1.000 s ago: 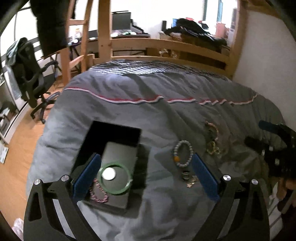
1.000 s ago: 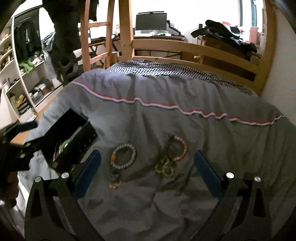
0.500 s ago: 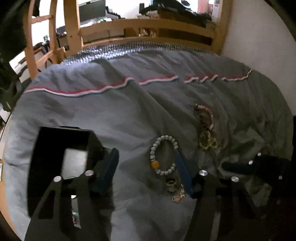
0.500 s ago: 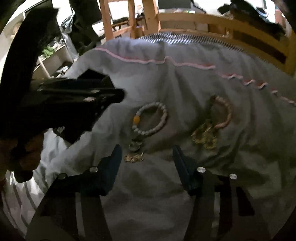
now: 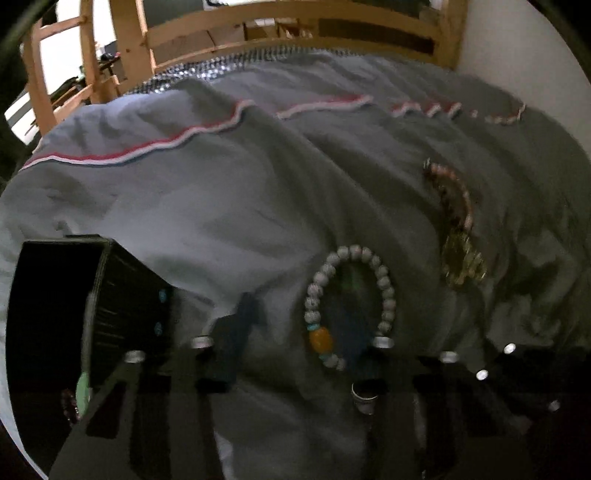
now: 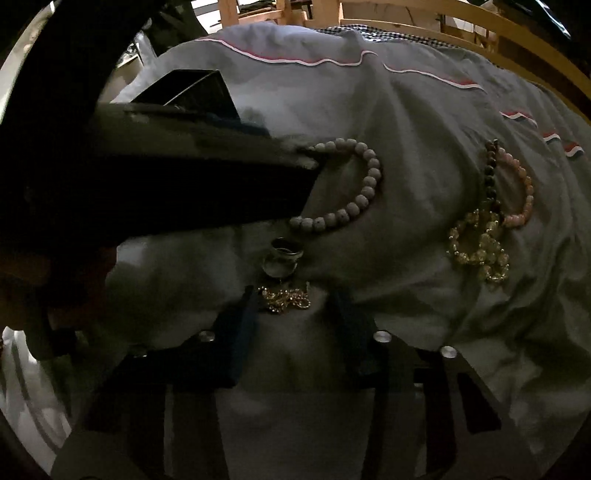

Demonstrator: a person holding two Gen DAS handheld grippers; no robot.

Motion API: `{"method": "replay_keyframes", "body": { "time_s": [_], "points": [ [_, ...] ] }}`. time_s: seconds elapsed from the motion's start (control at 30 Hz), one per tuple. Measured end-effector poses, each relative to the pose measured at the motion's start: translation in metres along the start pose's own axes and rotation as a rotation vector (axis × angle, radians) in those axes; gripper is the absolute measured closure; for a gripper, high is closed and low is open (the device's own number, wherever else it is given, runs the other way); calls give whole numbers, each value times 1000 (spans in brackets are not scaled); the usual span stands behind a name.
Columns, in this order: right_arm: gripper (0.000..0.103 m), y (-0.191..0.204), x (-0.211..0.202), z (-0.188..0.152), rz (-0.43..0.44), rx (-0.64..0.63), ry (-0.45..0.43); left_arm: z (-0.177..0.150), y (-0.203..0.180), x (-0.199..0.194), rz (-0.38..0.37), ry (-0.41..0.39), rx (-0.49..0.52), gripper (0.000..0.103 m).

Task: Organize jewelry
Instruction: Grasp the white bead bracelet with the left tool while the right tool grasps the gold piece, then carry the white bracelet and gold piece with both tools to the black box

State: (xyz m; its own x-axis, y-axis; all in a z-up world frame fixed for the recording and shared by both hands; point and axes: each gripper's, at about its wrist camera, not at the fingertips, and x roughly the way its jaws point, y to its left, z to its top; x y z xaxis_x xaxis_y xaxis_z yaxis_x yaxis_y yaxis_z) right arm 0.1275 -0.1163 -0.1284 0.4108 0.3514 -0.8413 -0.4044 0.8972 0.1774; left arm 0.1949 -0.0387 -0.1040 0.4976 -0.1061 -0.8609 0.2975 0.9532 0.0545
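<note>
A grey bead bracelet with an amber bead (image 5: 349,306) lies on the grey duvet; it also shows in the right wrist view (image 6: 354,188). My left gripper (image 5: 299,314) is open, its right finger inside the bracelet loop, the left finger on the duvet beside it. My right gripper (image 6: 295,299) is open, its fingers either side of a small gold piece (image 6: 286,297). A metal ring (image 6: 282,256) lies just beyond it. A pink and dark bead bracelet (image 6: 511,184) and a gold bead bracelet (image 6: 478,245) lie to the right. The black jewelry box (image 5: 55,317) stands at the left.
The left gripper's body (image 6: 147,177) crosses the left half of the right wrist view. The wooden bed frame (image 5: 258,29) runs along the far edge. A white wall (image 5: 517,55) is at the far right.
Both grippers have come down and forward toward the jewelry. The left moved right from over the box to the grey bracelet. The right closed in on the gold piece.
</note>
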Motion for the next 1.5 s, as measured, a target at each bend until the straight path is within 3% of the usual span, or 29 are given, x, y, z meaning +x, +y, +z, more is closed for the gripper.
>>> {"method": "replay_keyframes", "body": {
  "time_s": [0.07,0.17,0.33,0.57,0.73,0.8,1.17,1.23,1.27,1.3,1.37,1.5],
  "points": [
    [87,0,1,1,-11,-2,-3,-3,-3,2,4,6,12,85],
    [97,-4,-1,3,-13,14,-15,-4,-3,-2,16,-3,23,91],
    [97,-10,-15,8,-31,31,-71,-3,11,-11,-40,-9,-38,94],
    [97,-28,-31,12,-40,86,-134,-6,14,-25,-60,-26,-68,95],
    [97,-27,-43,9,-46,99,-154,-7,17,-36,-67,-33,-81,95],
    [97,-27,-47,9,-51,100,-158,-8,18,-41,-82,-31,-89,103],
    [97,-23,-69,2,-69,109,-181,-16,12,-53,-98,-22,-76,102],
    [97,-24,-68,1,-66,114,-178,-11,8,-44,-92,-9,-71,90],
    [97,-23,-67,1,-66,116,-177,-9,6,-41,-81,-4,-74,59],
    [97,-24,-66,1,-65,116,-174,-7,5,-38,-64,-13,-76,35],
    [97,-25,-66,1,-63,122,-175,-2,-2,-30,-17,-36,-56,30],
    [97,-30,-65,2,-59,137,-177,3,-9,-5,-6,18,-48,30]
  ]
}}
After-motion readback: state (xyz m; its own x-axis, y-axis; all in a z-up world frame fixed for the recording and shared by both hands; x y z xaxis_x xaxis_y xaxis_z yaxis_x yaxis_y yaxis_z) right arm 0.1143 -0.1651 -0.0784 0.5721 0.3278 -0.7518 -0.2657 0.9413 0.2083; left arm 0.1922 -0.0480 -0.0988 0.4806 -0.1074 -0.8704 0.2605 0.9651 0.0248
